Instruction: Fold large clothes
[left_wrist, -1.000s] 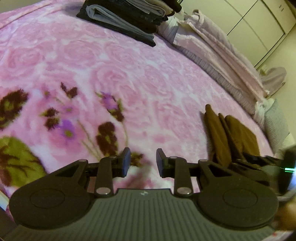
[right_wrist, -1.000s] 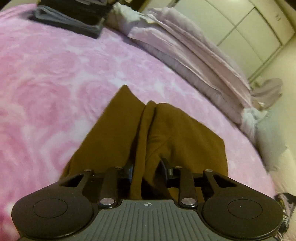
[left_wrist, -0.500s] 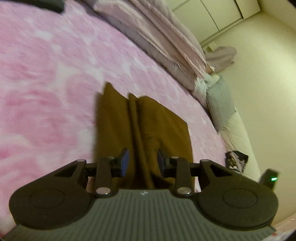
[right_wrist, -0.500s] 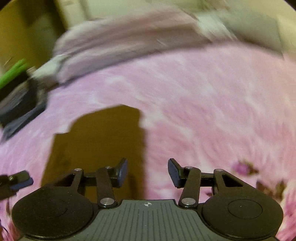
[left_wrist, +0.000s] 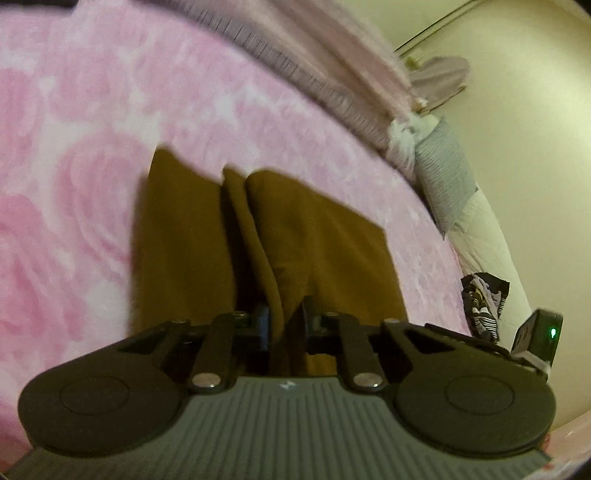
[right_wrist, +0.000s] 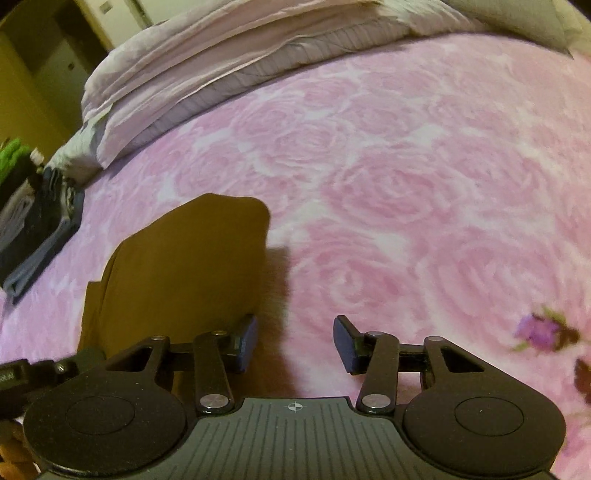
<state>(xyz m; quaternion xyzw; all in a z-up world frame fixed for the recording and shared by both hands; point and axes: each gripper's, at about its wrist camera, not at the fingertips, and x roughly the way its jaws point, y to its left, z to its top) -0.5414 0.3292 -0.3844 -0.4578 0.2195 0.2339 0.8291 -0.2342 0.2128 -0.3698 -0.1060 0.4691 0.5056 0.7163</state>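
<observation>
left tongs (left_wrist: 285, 324) pinching folded brown garment (left_wrist: 314, 236) ridge

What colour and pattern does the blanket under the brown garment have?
The blanket is pink with a large rose pattern, clearest in the right wrist view.

The black two-finger right gripper (right_wrist: 294, 341) hovers with its jaws spread wide and nothing between them. Just ahead of its left finger lies a folded brown cloth garment (right_wrist: 177, 269) on the pink rose-patterned fleece blanket (right_wrist: 424, 177). Farther ahead, a pale lilac folded duvet (right_wrist: 207, 70) lies across the blanket; a dark stack of folded clothes (right_wrist: 40, 221) sits far left.
</observation>
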